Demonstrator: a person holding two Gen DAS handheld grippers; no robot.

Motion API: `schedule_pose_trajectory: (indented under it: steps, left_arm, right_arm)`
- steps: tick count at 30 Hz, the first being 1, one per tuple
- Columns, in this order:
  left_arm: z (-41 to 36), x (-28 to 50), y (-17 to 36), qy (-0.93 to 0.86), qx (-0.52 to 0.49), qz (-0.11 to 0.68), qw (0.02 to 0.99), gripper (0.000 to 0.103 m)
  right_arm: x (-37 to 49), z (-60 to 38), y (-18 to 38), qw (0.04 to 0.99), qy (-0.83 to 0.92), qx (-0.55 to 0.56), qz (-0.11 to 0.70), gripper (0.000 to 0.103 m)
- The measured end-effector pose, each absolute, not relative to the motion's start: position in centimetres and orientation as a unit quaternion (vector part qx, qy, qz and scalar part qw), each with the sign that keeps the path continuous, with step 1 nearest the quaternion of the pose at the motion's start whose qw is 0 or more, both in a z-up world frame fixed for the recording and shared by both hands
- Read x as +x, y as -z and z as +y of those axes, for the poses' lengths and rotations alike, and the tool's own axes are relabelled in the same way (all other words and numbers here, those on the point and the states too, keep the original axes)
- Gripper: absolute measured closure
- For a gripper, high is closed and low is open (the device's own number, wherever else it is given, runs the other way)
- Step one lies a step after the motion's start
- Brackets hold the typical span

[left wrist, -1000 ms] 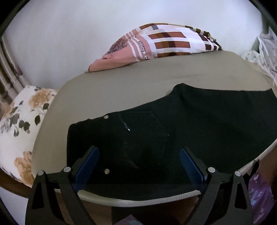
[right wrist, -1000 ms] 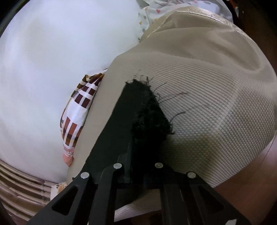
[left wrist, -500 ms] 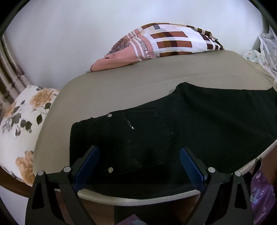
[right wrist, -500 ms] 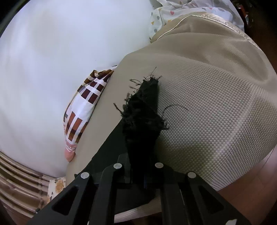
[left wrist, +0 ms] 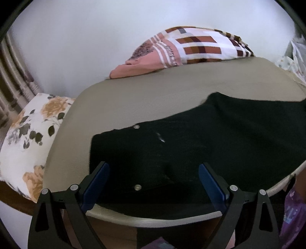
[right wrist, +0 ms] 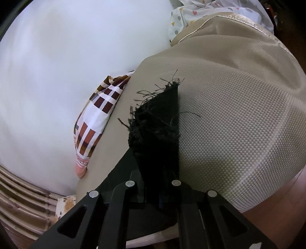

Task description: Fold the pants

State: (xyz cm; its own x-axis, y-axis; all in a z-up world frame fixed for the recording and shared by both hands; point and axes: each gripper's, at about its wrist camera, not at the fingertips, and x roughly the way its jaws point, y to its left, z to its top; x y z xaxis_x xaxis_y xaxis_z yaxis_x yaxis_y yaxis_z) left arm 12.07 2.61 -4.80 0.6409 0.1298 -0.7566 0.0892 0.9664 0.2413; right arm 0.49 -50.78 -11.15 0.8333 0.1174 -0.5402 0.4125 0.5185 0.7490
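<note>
Black pants [left wrist: 191, 149] lie flat across a beige mattress [left wrist: 153, 95], waistband with two metal rivets toward the left. My left gripper [left wrist: 154, 172] hovers over the waist end near the mattress's front edge, open, its blue pads well apart with nothing pressed between them. In the right wrist view my right gripper [right wrist: 153, 178] is shut on the frayed black leg hem [right wrist: 158, 122], which stands up from the jaws above the mattress [right wrist: 239, 115], loose threads sticking out.
A checked brown-and-white cloth [left wrist: 191, 47] lies at the mattress's far edge against a white wall. A floral pillow [left wrist: 28, 138] sits at the left, a dotted white cloth [right wrist: 191, 11] at the far right. A purple sleeve [left wrist: 292, 210] shows at the lower right.
The right gripper has lifted the frayed hem off the mattress and drawn it up a little. The left gripper has stayed over the waist, still open.
</note>
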Motion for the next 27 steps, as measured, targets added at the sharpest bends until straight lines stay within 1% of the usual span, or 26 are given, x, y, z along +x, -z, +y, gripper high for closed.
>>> schedule_pose_trajectory:
  steps: [9,27]
  left_arm:
    - [5.3,12.1,4.9,-0.031,0.110,0.433,0.894,0.009]
    - [5.7,12.0,5.5,-0.032,0.101,0.432,0.895,0.009]
  right_arm:
    - [1.8,-49.0,10.5,0.831,0.069,0.476,0.279,0.094]
    - [6.8,-42.0,10.5,0.833,0.002,0.448,0.325,0.094]
